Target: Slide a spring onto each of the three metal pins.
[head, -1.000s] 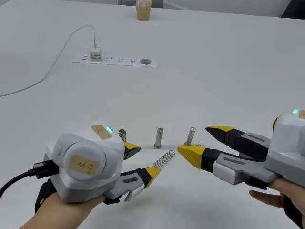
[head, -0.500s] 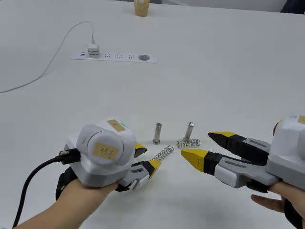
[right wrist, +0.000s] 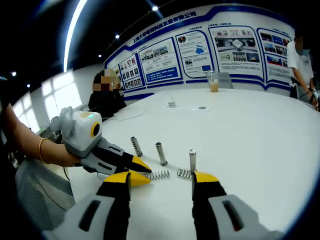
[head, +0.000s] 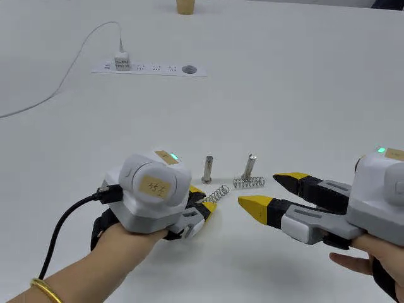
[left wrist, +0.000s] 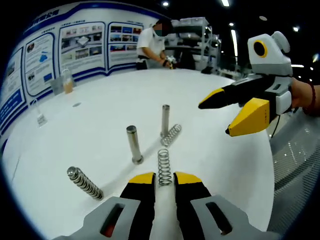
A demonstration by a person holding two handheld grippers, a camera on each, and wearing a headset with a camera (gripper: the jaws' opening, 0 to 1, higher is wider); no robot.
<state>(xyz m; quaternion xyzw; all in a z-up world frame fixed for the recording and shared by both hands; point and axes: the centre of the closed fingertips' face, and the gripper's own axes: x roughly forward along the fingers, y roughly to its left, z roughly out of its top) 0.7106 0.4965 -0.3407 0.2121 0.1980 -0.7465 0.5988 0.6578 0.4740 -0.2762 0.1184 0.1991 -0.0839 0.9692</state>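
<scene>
Two bare metal pins stand upright mid-table: the middle pin and the right pin. A third pin wears a spring and leans. One loose spring lies at the right pin's base. My left gripper is shut on the near end of another spring, which points toward the pins. My right gripper hovers open just right of both springs, holding nothing.
A white power strip with a plugged charger and a trailing cable lies at the back left, and a cup stands at the far edge. A person sits beyond the table; another person stands farther off.
My left gripper moved right to the loose spring and its jaws closed on the spring's end. The right gripper has barely moved. The head camera tilted down a little.
</scene>
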